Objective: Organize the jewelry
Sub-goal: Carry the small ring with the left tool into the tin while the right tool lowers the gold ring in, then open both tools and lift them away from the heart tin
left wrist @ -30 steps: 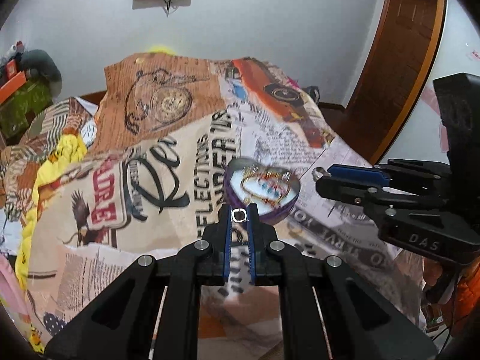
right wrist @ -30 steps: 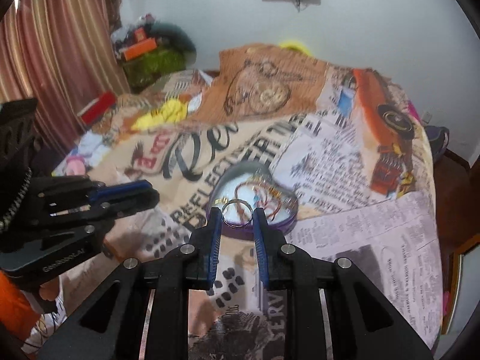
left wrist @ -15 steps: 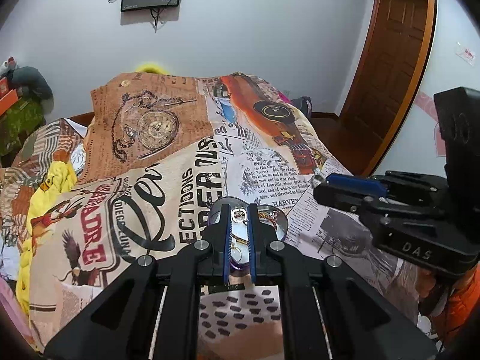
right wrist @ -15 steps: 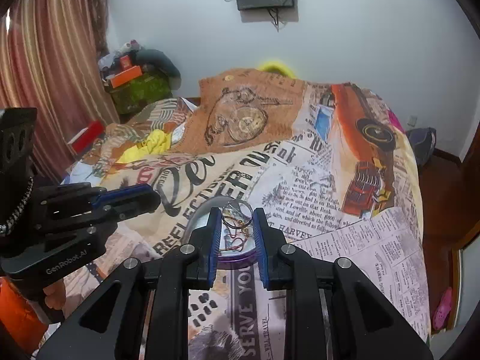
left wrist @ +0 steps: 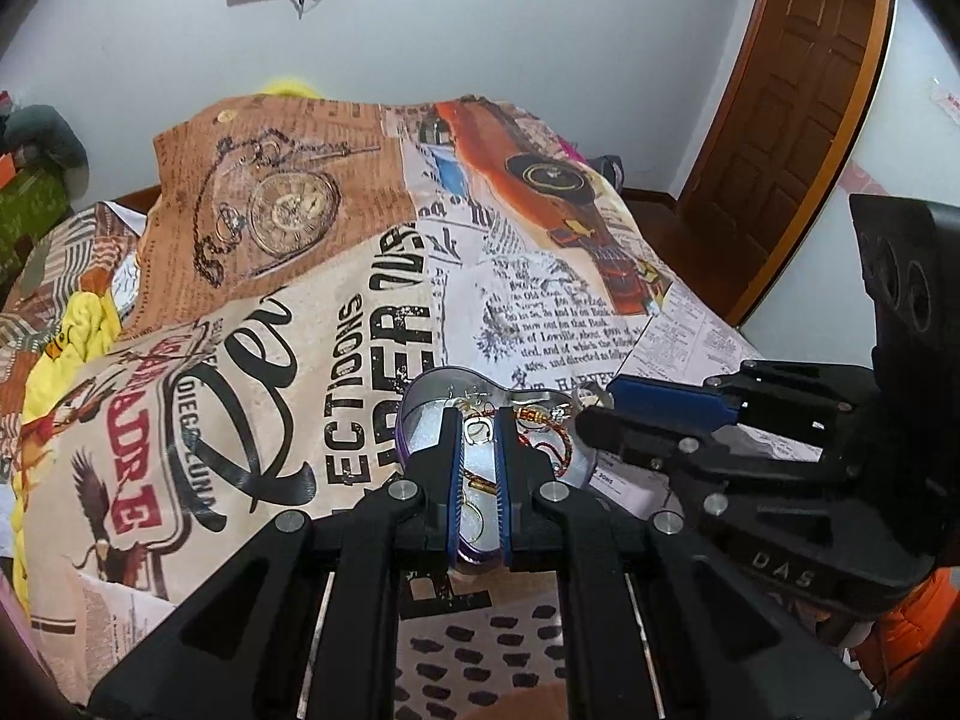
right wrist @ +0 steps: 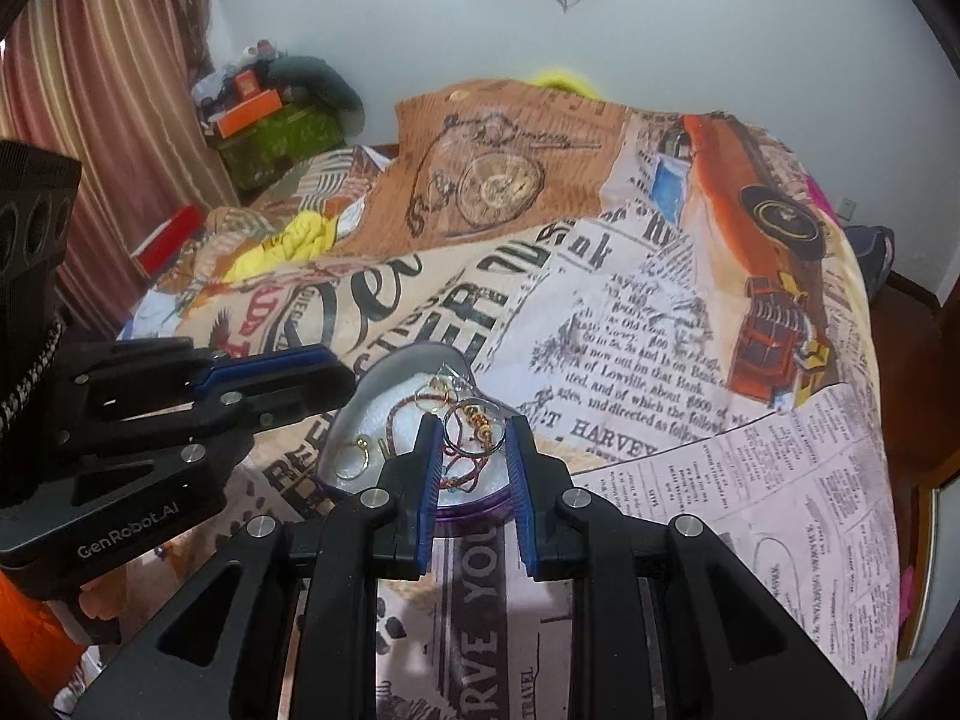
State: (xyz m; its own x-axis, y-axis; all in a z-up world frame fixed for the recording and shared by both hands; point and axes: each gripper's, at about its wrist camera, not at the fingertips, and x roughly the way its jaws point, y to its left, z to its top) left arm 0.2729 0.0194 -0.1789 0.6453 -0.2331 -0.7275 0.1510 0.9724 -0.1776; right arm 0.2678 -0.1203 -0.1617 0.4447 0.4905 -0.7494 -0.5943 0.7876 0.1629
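Observation:
A heart-shaped purple tin (left wrist: pixel 414 402) (right wrist: pixel 354 414) lies on the bed, holding gold hoop earrings (right wrist: pixel 353 457) and a red thread bracelet (right wrist: pixel 420 399). My left gripper (left wrist: pixel 479 429) is shut on a small silver ring (left wrist: pixel 479 431) and holds it just over the tin. My right gripper (right wrist: pixel 471 432) is shut on a larger silver hoop (right wrist: pixel 474 429) over the tin's right lobe. The right gripper also shows in the left wrist view (left wrist: pixel 591 414), and the left gripper in the right wrist view (right wrist: pixel 336 375), both at the tin's rim.
The tin sits on a newspaper-print bedspread (left wrist: pixel 360 300) with a pocket watch and an orange car printed on it. A yellow cloth (right wrist: pixel 288 243) lies at the left. A wooden door (left wrist: pixel 798 90) stands at the right. Boxes (right wrist: pixel 264 120) and a curtain (right wrist: pixel 90 120) are at the far left.
Both grippers, still holding their rings, have moved in closer over the tin. The tin now sits directly under the fingertips.

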